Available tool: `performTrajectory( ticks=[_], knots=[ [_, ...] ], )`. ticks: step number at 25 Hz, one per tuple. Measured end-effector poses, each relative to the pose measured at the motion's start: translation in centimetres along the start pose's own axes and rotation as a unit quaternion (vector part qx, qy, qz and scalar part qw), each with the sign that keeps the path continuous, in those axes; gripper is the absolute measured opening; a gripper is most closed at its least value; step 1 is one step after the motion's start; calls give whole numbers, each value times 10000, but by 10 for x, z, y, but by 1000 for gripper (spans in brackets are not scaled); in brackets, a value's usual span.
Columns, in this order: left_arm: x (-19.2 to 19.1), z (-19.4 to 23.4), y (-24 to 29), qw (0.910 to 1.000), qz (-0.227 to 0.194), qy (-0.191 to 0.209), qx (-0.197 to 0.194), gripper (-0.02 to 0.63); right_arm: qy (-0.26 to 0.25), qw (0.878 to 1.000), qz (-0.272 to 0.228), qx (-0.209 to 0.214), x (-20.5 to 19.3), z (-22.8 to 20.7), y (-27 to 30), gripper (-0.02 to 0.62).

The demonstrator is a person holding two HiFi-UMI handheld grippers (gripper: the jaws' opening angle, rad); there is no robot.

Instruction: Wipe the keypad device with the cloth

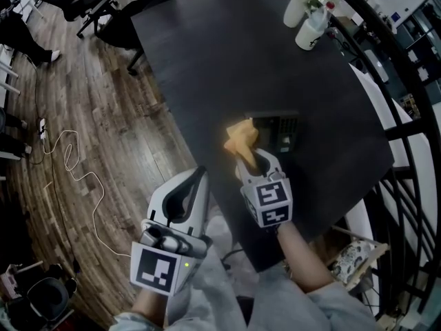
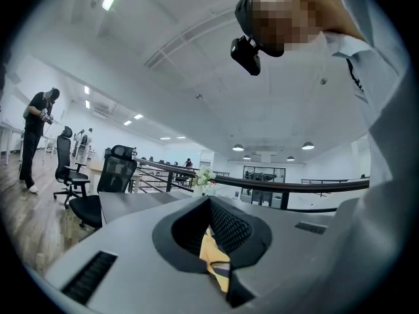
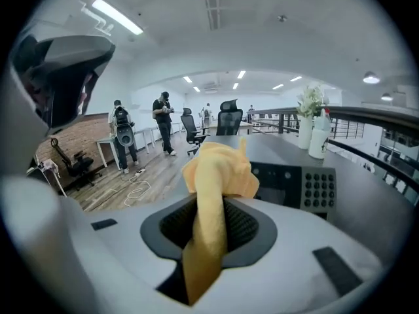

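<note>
The keypad device [image 1: 279, 131] looks like a rigid, flat, dark box. It is probably light enough to skid on the smooth bench [image 1: 227, 54] if rubbed hard, so wiping likely calls for gentle downward pressure. The free gripper could also steady a bare edge of the casing, away from the keys. The device lies flat, with a dark screen panel on its face and a block of small round buttons beside it. The yellow cloth [image 1: 241, 138] is soft, limp and easily bunched. It is pinched at a gathered fold, leaving a loose crumpled head to drag over the face. That head sits at the device's edge toward the person's left, touching or nearly so; I cannot tell which. The right gripper [image 1: 258, 158], on the near side of the device, is clamped on the cloth, with a tail hanging back through its jaws. The left gripper [image 1: 198, 178] hangs well to the left of the device, off the bench and over the wooden floor [image 1: 103, 116]. Its jaws are drawn to a narrow slit holding a yellowish scrap I cannot identify. Far beyond the device stand white bottles [image 1: 306, 23] with flowers.
</note>
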State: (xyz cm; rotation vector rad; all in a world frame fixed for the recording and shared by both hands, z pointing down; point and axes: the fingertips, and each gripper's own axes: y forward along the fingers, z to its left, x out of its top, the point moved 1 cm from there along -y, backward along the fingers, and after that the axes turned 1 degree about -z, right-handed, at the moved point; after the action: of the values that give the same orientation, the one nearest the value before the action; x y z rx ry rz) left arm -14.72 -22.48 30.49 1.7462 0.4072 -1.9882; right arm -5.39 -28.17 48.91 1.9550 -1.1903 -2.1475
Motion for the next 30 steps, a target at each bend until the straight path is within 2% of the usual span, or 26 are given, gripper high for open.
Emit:
performTrajectory(
  ticks=[5,10,16,20,30],
  knots=[
    [0,1,-3,10000,-21,-16,4,14,-312,9992,-235,-106,34,-13,7,101],
    [0,4,-3,10000,-18,-13,6,14,-558,9981,-216,-121,60,-29,28,101],
    [-2,7,-2,10000,-2,-27,27,14,-564,9984,-63,-51,62,-39,32,101],
    [-2,10,0,10000,-24,-30,35,14,-419,9987,-88,-286,58,-59,23,101],
    [-5,4,8,10000,15,-20,-79,14,-71,9931,-32,-1169,36,-138,-12,101]
  ],
)
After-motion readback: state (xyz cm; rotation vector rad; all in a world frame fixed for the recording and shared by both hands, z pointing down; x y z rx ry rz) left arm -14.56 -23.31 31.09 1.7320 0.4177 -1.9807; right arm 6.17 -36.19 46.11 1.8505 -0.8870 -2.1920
